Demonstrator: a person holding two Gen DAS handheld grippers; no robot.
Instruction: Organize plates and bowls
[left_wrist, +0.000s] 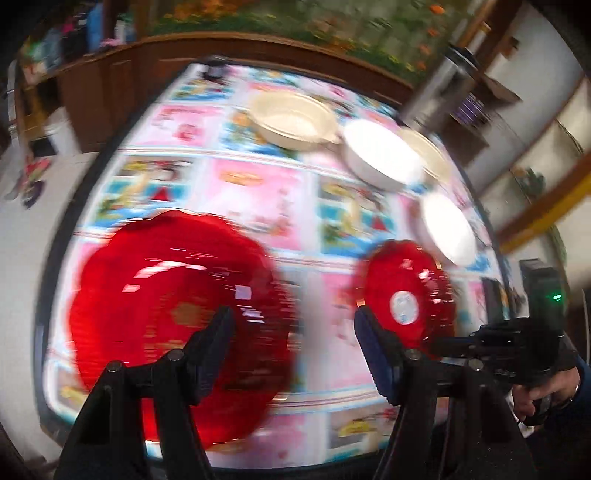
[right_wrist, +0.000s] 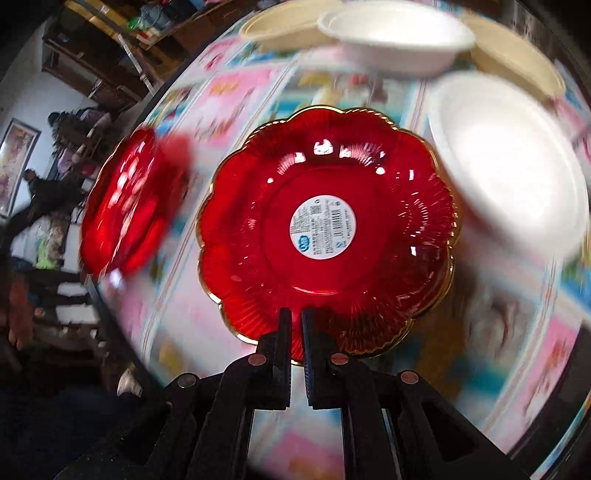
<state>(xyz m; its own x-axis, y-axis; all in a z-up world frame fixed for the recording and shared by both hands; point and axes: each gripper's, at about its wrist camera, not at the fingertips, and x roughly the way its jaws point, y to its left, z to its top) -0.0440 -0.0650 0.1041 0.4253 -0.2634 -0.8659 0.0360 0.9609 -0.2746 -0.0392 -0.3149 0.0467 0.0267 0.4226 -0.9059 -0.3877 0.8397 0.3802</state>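
Note:
Two red scalloped glass plates with gold rims are in play on a cartoon-print tablecloth. My right gripper is shut on the near rim of the stickered red plate, which is tilted up off the cloth. That held plate shows at the right of the left wrist view, with the right gripper at its edge. My left gripper is open, nothing between its fingers, just right of the other red plate, which lies on the table. The same plate appears blurred at the left of the right wrist view.
Farther back stand a beige bowl, a white bowl, a second beige bowl and another white bowl. A steel flask stands at the table's far corner. A hand holds the right gripper. Wooden cabinets surround the table.

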